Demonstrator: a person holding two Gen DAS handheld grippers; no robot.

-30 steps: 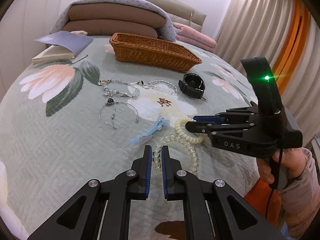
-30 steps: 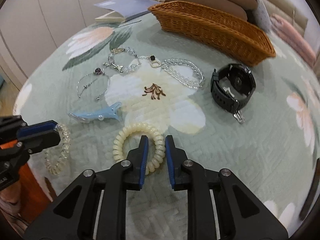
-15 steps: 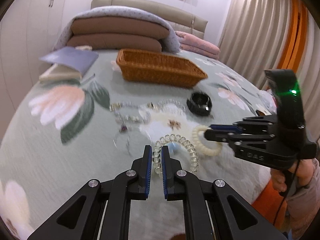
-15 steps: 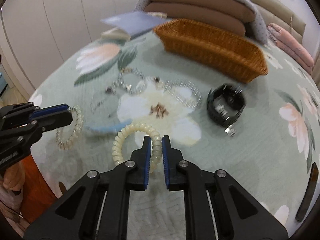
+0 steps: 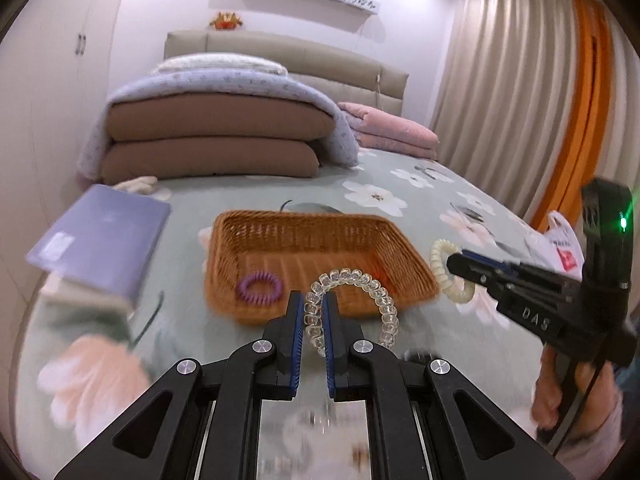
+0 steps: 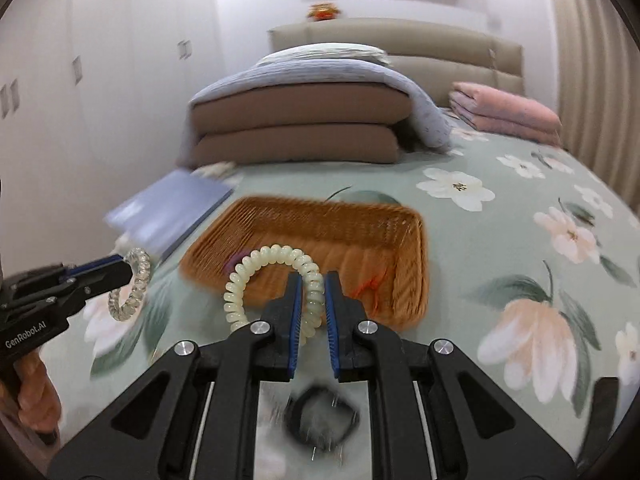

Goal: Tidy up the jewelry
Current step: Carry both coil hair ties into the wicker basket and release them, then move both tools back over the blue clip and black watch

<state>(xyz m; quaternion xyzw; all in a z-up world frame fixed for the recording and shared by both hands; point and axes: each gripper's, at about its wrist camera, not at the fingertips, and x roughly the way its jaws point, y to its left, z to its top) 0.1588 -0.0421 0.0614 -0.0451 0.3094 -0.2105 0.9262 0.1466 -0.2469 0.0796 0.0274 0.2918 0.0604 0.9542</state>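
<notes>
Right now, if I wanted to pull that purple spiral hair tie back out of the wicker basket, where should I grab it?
Probably from above. The purple spiral hair tie lies flat on the floor of the wicker basket, near the front left corner. Pinch one side of the coil, one finger inside the ring and one outside, taking the arc away from the walls so that the fingers clear the rim.

Right claw (image 6: 311, 294) clamped on cream coil hair tie (image 6: 256, 276), wicker basket (image 6: 404, 240) beyond
</notes>
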